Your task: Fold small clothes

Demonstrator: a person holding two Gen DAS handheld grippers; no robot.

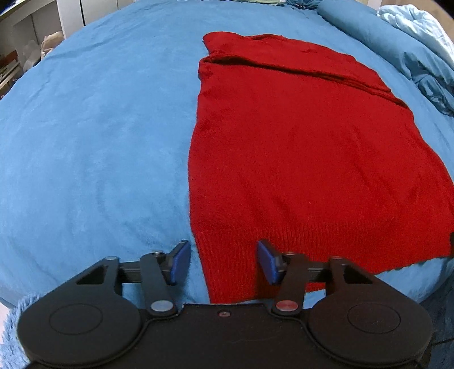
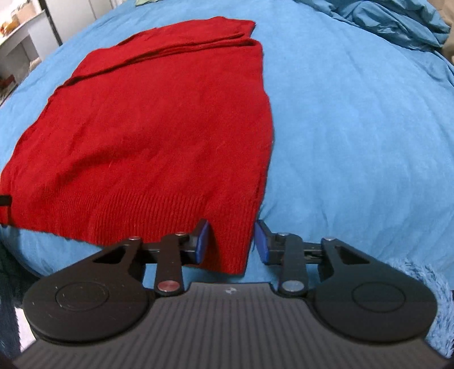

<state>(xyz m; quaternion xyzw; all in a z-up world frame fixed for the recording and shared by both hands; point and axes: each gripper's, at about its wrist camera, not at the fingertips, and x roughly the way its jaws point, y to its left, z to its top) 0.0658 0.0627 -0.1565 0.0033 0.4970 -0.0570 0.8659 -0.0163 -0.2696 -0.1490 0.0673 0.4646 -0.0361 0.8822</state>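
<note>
A red knitted sweater (image 1: 298, 147) lies flat on the blue bed cover (image 1: 93, 147), its sleeves folded across the far end and its ribbed hem nearest me. My left gripper (image 1: 224, 262) is open, its blue pads straddling the hem's near left corner. In the right wrist view the sweater (image 2: 159, 125) fills the left half. My right gripper (image 2: 232, 240) is open, its pads straddling the hem's near right corner. Neither gripper holds the cloth.
A bunched blue duvet (image 1: 420, 56) lies at the far right of the bed and shows in the right wrist view (image 2: 391, 25) too. White shelves (image 1: 25, 48) stand beyond the bed's far left. A fluffy blue rug (image 2: 434, 298) lies below the near bed edge.
</note>
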